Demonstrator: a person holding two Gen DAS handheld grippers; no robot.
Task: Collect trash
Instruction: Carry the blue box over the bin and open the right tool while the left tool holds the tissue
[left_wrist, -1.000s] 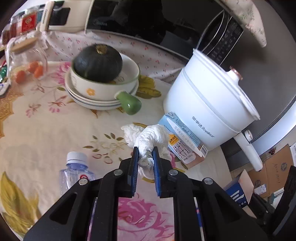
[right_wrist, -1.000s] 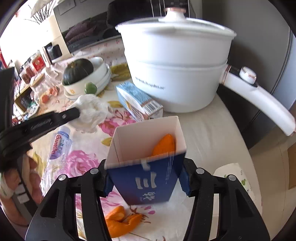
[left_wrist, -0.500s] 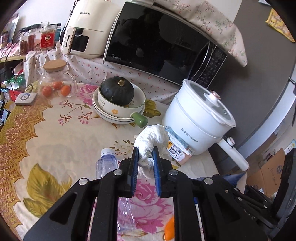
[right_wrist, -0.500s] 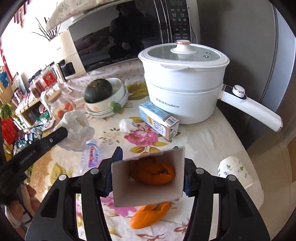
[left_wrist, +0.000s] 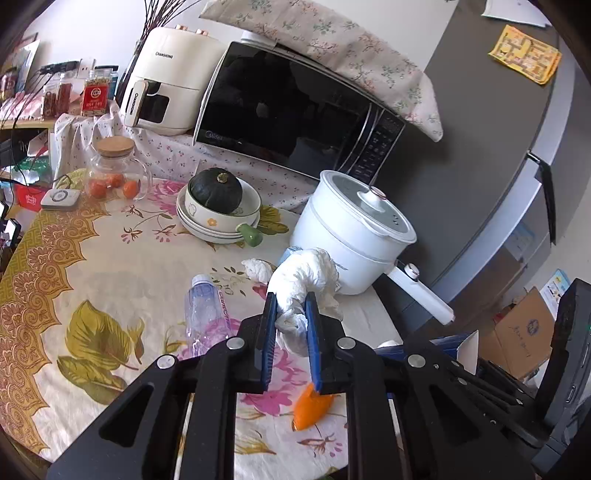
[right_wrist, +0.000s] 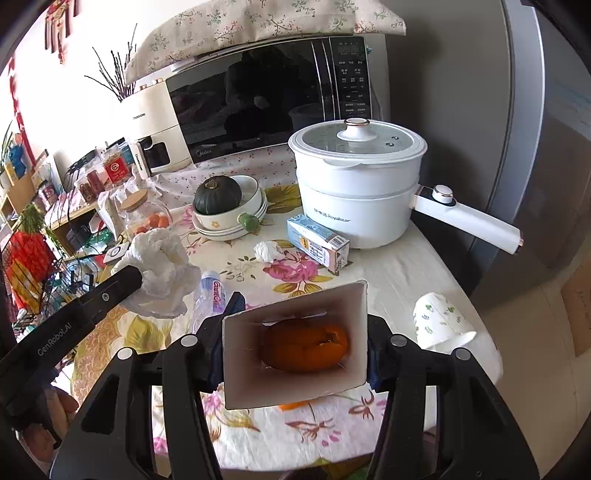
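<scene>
Behind the round bench with its flowered cloth (left_wrist: 92, 280) stood a black microwave oven (left_wrist: 291, 118) under a flowered cover, and a white electric pot with a glass lid (right_wrist: 358, 184) stood near the edge.

On the left gripper (left_wrist: 290, 306) the jaws were almost closed, and they pinched a crumpled white paper tissue wad (left_wrist: 306, 277), which hung in the air above the bench. On the right gripper (right_wrist: 295, 332) the jaws stood about half open and clamped an open blue paper carton (right_wrist: 295, 343) by its two sides. The carton's mouth faced the camera (probably so that trash can be dropped in), and orange peel (right_wrist: 306, 347) lay inside it.

The tissue was held high and near the carton, so I judge that it goes in there next.

More trash was on the bench: a second small white tissue (right_wrist: 267, 251), an empty clear plastic bottle (left_wrist: 208, 314), a light blue milk carton lying on its side (right_wrist: 317, 240), a tipped white paper cup (right_wrist: 439, 321) and a loose piece of orange peel (left_wrist: 310, 406).
</scene>
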